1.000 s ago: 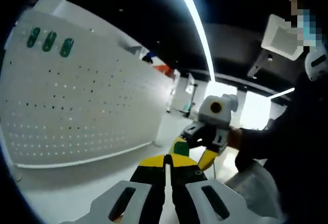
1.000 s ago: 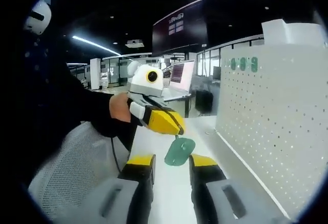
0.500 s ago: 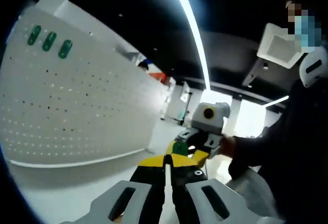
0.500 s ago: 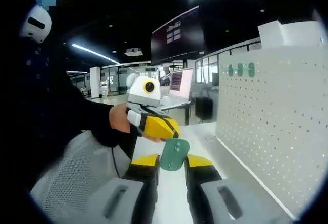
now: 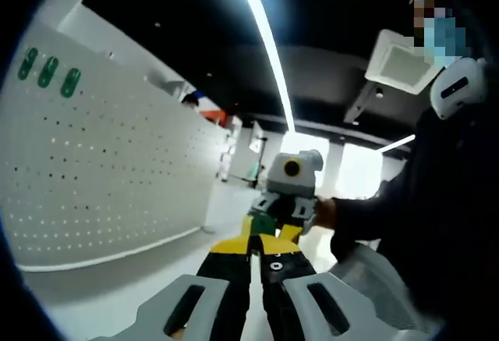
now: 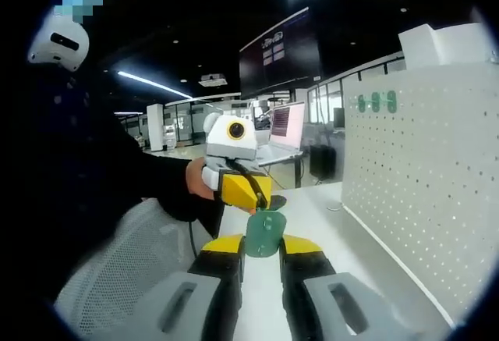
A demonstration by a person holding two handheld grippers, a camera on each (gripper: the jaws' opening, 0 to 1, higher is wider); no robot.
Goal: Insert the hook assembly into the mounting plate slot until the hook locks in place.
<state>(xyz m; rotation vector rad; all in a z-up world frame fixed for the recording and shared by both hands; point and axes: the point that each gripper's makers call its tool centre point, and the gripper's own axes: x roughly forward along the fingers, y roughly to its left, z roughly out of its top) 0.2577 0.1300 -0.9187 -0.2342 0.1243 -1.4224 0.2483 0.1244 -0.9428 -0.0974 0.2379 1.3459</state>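
Your green hook piece (image 6: 263,233) sits low in the centre of the right gripper view, pinched between the two yellow-tipped jaws of your right tool (image 6: 262,246), which is closed on it; the oval body stands roughly upright above the jaw tips. In the left gripper view the same green piece (image 5: 263,224) shows just above centre-bottom, held in that right tool (image 5: 274,224) coming in from the right.

Your left tool (image 5: 256,249) has its jaws pressed together with no gap and nothing visible between them. In the right gripper view it (image 6: 253,200) hangs just above the green piece, tip pointing down towards it; whether they touch cannot be told.

The white perforated mounting plate (image 6: 413,193) fills the right side of the right gripper view, standing upright on the white worktop (image 6: 312,208), with three green hooks (image 6: 375,102) in a row near its top. In the left gripper view the plate (image 5: 101,177) takes the left half, the three hooks (image 5: 47,72) at upper left.

No writing is legible; the dark screen (image 6: 279,54) overhead carries a pale mark too small to read, and a laptop (image 6: 285,126) glows behind.

Your hand (image 6: 199,179) grips the left tool's body, sleeve running off to the left.
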